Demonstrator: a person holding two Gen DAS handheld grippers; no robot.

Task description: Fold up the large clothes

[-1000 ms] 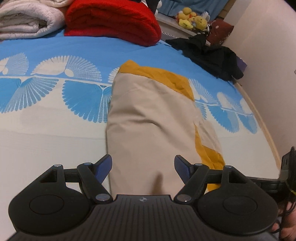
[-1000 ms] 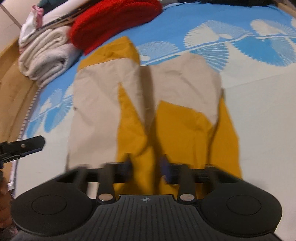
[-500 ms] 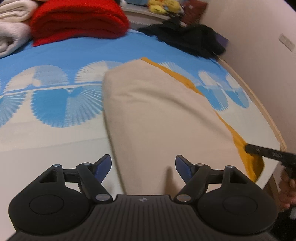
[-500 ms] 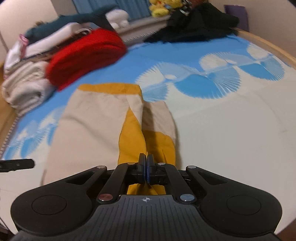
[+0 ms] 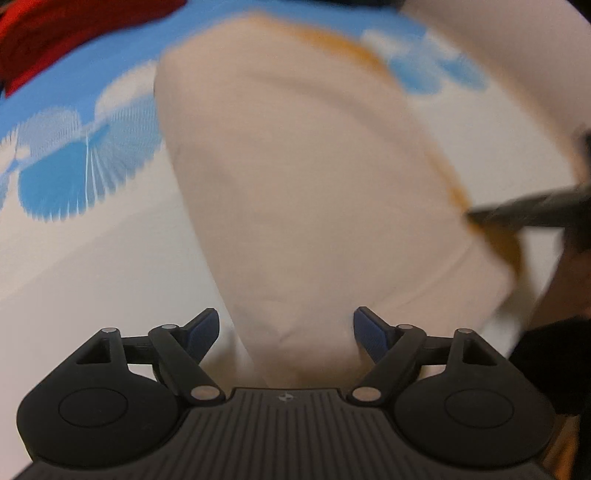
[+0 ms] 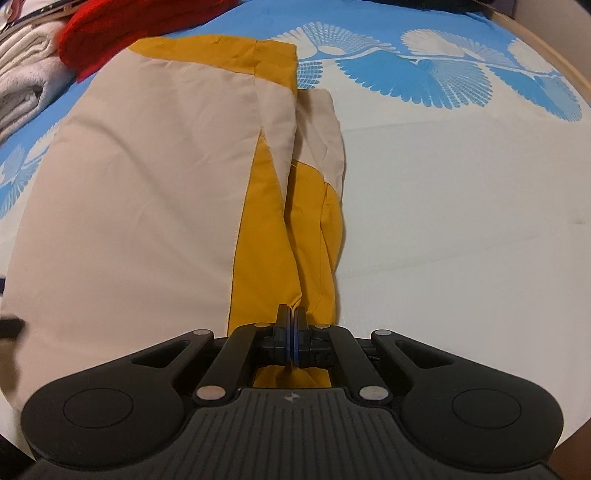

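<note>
Mustard hem of the beige-and-mustard garment [image 6: 155,192] pinched in right hand-held gripper [image 6: 291,332] for folding over (on bed [image 6: 461,192]); left hand-held gripper [image 5: 286,328] spread, straddling the beige edge.

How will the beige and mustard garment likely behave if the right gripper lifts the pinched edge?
The garment looks thin and creased, so probably floppy, draping from the right gripper. Its smooth weave suggests it may slide on the bedsheet.

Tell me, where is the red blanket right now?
The red blanket sits at the top left of the right wrist view, on the blue bedsheet, between the white folded towels and the beige-and-yellow garment.
</note>
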